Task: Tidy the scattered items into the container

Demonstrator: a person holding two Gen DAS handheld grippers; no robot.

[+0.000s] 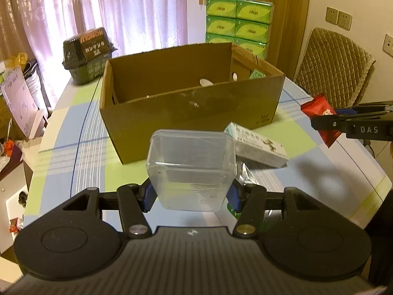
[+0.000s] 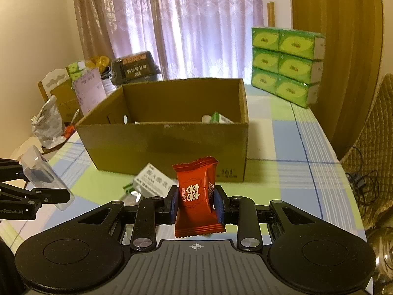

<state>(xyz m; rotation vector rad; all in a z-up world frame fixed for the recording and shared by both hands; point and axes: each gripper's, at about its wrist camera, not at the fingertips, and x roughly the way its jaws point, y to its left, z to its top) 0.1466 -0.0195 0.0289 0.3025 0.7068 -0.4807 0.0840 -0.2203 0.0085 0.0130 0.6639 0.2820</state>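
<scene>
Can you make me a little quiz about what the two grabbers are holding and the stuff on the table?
1. True or false: the left hand-held gripper holds a clear plastic box.
2. What colour is the candy packet in the right hand-held gripper?
3. What lies on the table before the cardboard box: A) a white medicine box, B) a spoon?

Key: 1 true; 2 red; 3 A.

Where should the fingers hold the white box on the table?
Grip the white box across its two long sides, coming from above: it lies flat and narrow. The cardboard box stands close behind it, and a foil pack lies near its front.
</scene>
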